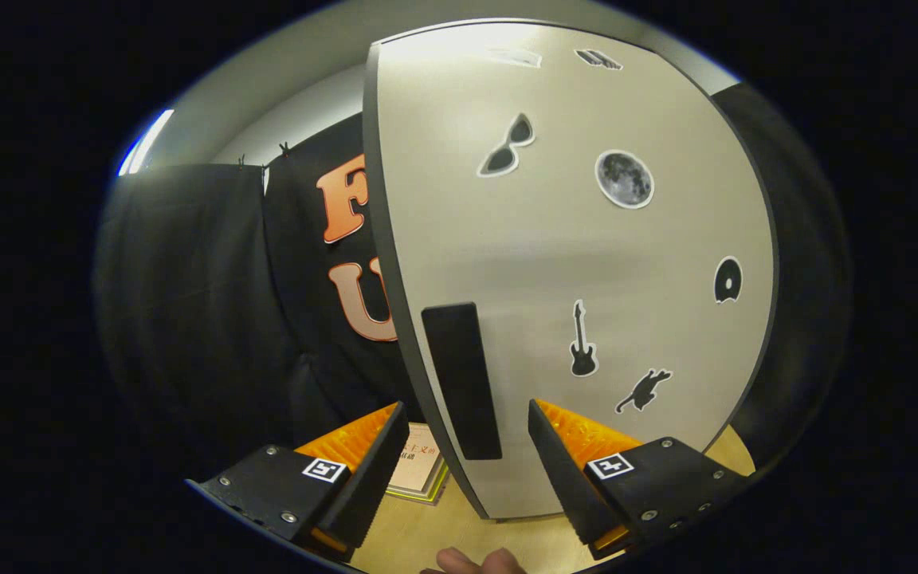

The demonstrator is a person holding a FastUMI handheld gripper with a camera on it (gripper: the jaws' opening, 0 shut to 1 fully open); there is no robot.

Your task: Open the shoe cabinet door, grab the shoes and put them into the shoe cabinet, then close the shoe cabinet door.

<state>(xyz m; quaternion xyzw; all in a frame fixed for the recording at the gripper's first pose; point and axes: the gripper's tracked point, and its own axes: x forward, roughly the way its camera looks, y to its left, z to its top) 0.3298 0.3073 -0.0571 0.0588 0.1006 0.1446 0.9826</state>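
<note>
Facing: the shoe cabinet door point(570, 263), a pale panel with a dark edge, stands just ahead of the hand-held gripper point(467, 454).
Door state: whether it is fully closed or slightly ajar cannot be told; its left edge shows with the black booth cloth point(188, 303) beyond it, and no cabinet interior is in sight.
Handle: a dark upright handle point(461, 381) sits near the door's left edge, its lower end reaching down between the fingers.
Hand-held gripper: fingers spread wide apart, one on each side of the handle, pressing on nothing.
Stickers: sunglasses point(507, 146), a moon point(624, 178), a guitar point(582, 341), a cat point(644, 390) and a disc point(727, 280) decorate the door face.
Floor: a light wooden floor point(459, 530) runs under the door, with a flat printed card point(419, 472) lying just behind the left finger.
Person: fingertips of a hand point(471, 562) show low beneath the fingers.
Progress: by my reading the task is at its first step, lining up on the handle; pulling the door open, fetching the shoes, placing them inside and closing all look left to do.
Pose: the tool points roughly level at the lower door, aimed squarely at the handle, tilted slightly so the right finger sits lower.
</note>
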